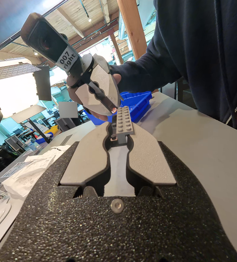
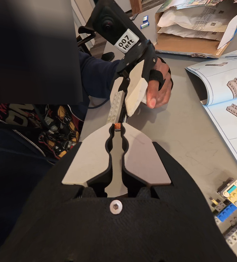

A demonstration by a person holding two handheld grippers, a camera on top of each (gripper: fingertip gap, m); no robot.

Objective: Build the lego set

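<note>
My left gripper [image 1: 121, 132] is shut on a brick assembly: a long grey studded plate [image 1: 123, 120] on a grey block, with a black part [image 1: 112, 127] at its left side. It is held above the grey table [image 1: 185, 141]. My right gripper [image 2: 117, 126] is shut on a small clear orange one-stud piece [image 2: 117, 125]. In the left wrist view the right gripper [image 1: 114, 110] reaches down from above, with the orange piece [image 1: 114, 110] at the far left end of the grey plate. In the right wrist view the left gripper [image 2: 120, 109] holds the grey plate [image 2: 115, 104] just beyond my fingertips.
A blue bin [image 1: 139, 104] stands behind the assembly. Crumpled paper [image 1: 30, 170] lies at the left. An open instruction booklet [image 2: 221, 99], a cardboard box [image 2: 185, 35] and a partly built brick model [image 2: 231, 201] lie to the right. The person's dark-sleeved body is close by. Left and right tips are no more than a few centimetres apart.
</note>
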